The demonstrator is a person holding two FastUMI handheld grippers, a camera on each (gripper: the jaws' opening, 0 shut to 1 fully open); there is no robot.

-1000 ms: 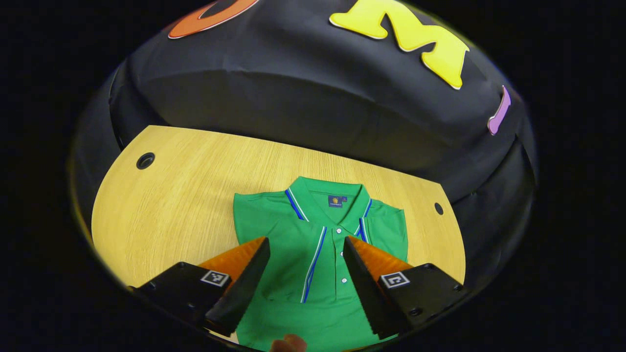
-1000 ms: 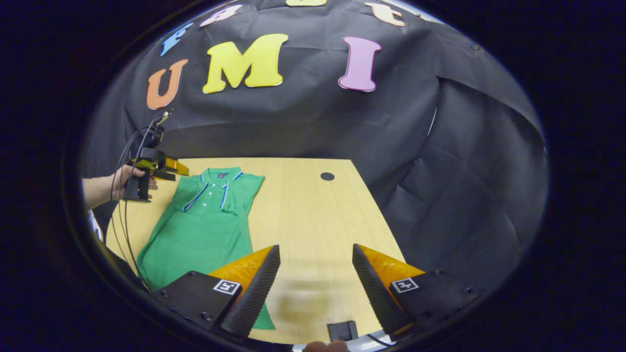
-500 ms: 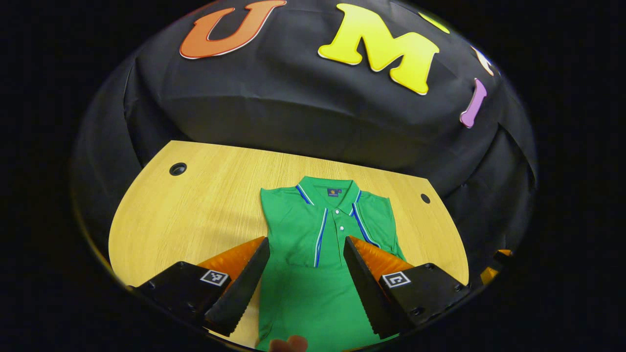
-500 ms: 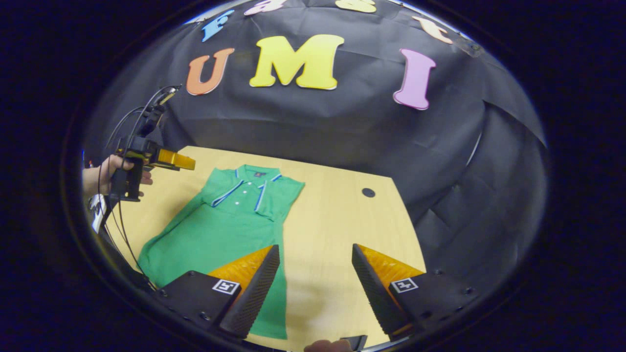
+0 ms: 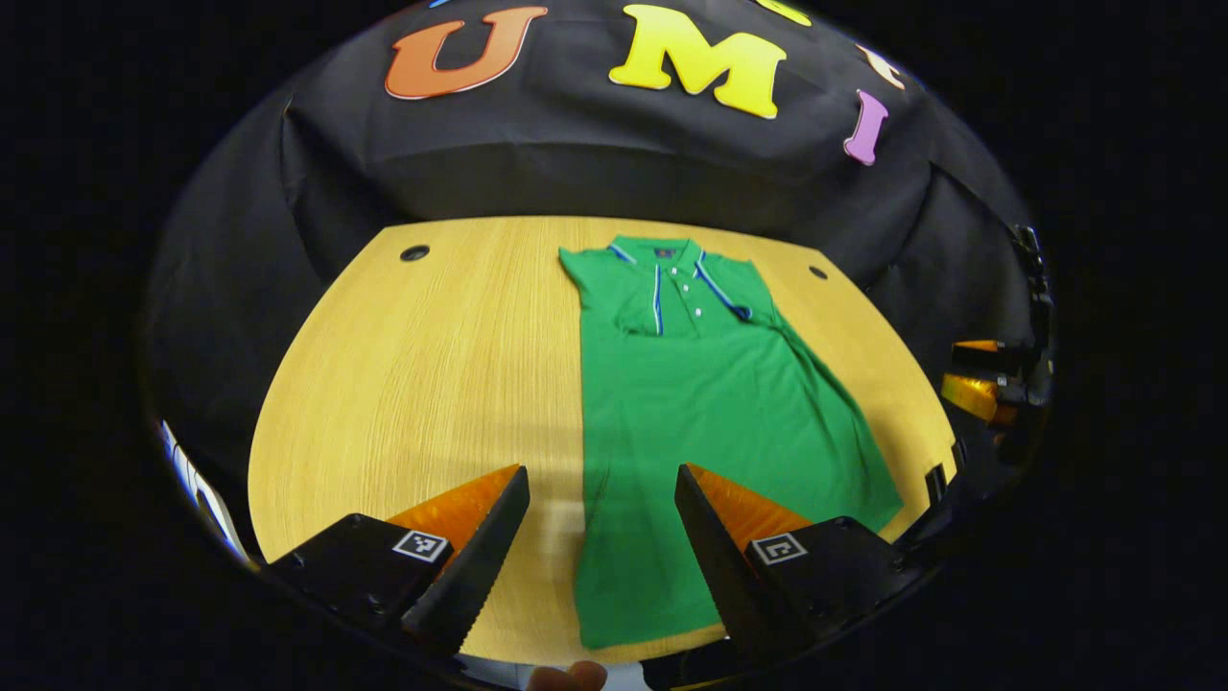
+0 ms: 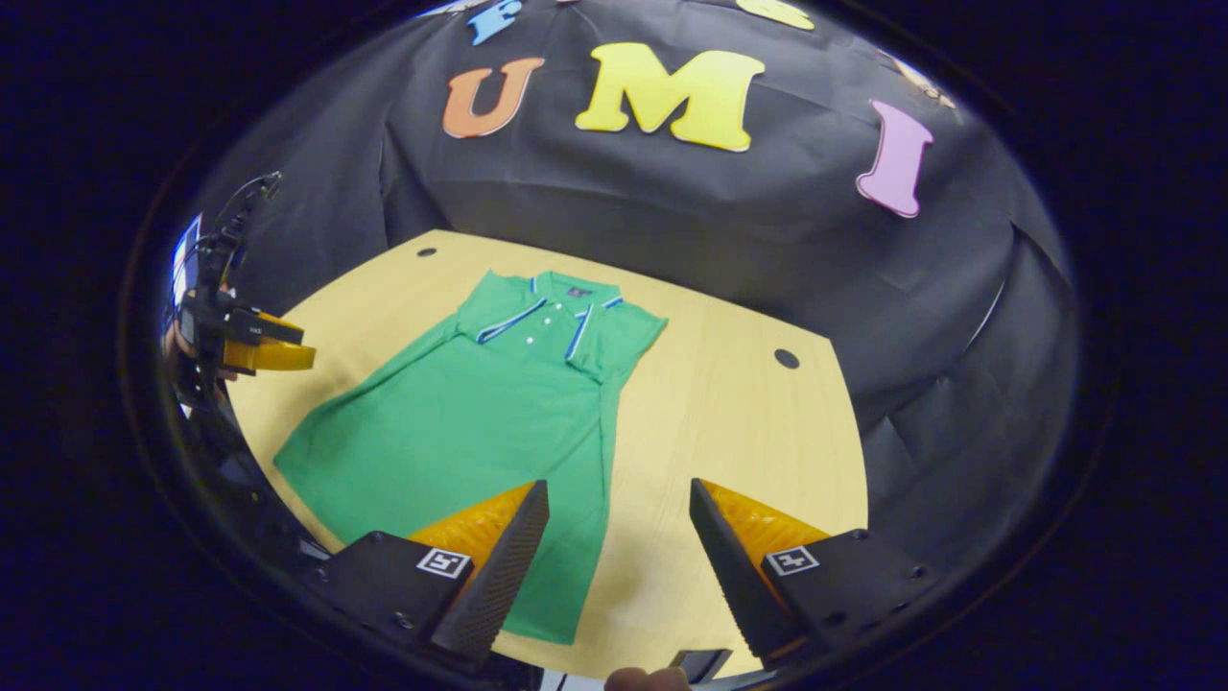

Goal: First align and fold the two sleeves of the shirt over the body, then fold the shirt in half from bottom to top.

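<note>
Wooden table (image 5: 413,384) fills the booth, and one green shirt (image 5: 710,403) lies flat on it, collar at twelve o'clock, hem toward me, both sleeves already folded in over the body. My left gripper (image 5: 600,537) hangs above the hem with its two fingers spread wide, gripping nothing; the shirt's left edge runs up between them. My right gripper (image 6: 619,552) also has its two fingers wide apart and empty, above bare wood with the shirt's right edge passing under the finger at seven o'clock. In the right gripper view my other gripper sits at nine o'clock; in the left gripper view the right one sits at three o'clock. I count two round holes (image 5: 414,253) in the tabletop.
</note>
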